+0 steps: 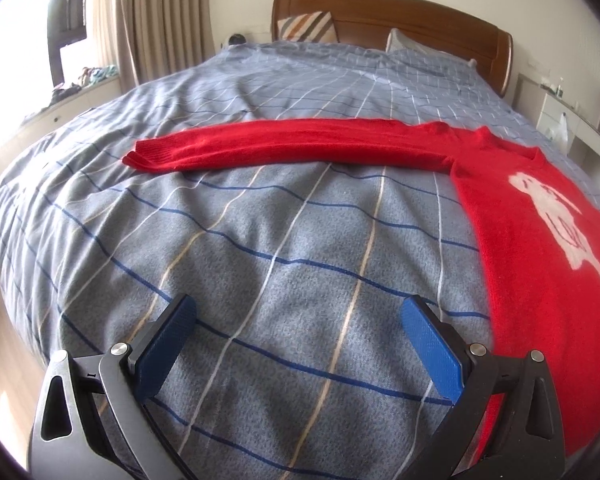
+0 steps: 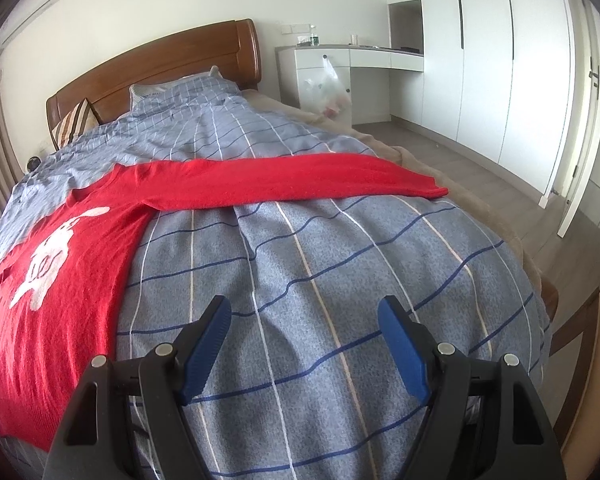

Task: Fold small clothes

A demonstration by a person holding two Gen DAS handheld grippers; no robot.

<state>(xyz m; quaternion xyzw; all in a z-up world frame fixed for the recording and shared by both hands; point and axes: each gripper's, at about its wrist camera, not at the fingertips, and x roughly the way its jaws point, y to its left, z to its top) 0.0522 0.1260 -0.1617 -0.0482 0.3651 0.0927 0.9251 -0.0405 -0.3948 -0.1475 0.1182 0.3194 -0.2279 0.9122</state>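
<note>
Blue checked bedding (image 1: 260, 240) covers the bed beneath a spread red sweater (image 1: 540, 240); left gripper (image 1: 296, 320) and right gripper (image 2: 304, 320) hover agape, empty, wooden headboard (image 1: 400, 12) beyond.

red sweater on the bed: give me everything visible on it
The red sweater looks like a fuzzy knit with long sleeves and a white cartoon figure on the chest. It lies flat, front up and unfolded, on the blue-grey checked bedspread. Both sleeves stretch straight out sideways; the left one ends in a ribbed cuff. The neckline points toward the headboard. Only the bedspread touches it; both grippers are open and short of it.
</note>
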